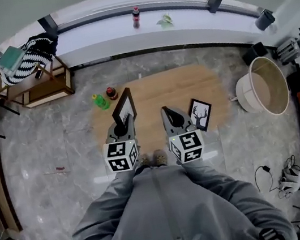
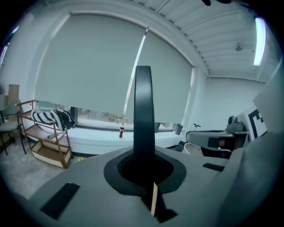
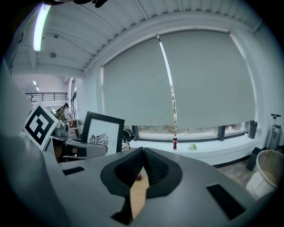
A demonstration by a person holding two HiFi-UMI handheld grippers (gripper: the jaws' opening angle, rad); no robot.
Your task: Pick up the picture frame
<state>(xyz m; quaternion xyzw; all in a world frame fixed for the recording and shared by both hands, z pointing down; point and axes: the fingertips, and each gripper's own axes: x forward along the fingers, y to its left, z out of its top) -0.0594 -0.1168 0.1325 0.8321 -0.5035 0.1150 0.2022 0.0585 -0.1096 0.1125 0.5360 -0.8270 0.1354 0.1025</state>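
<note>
A black picture frame [image 1: 123, 108] stands upright in my left gripper [image 1: 122, 126], which is shut on its lower edge. In the left gripper view the frame [image 2: 143, 111] shows edge-on, rising from between the pads. My right gripper [image 1: 171, 116] is beside it, shut with nothing between its jaws; its pads [image 3: 153, 167] meet in the right gripper view. That view also shows the held frame [image 3: 104, 132] at the left, with a white sheet and a black drawing. A second frame [image 1: 201, 114] with a deer picture lies on the wooden board [image 1: 162, 88], just right of the right gripper.
A green bottle [image 1: 100, 101] and a dark red-capped bottle [image 1: 111, 93] stand by the board's left edge. A white round tub [image 1: 262, 86] is at the right, a wooden rack [image 1: 33, 79] at the back left. A bottle [image 1: 136, 16] stands on the window sill.
</note>
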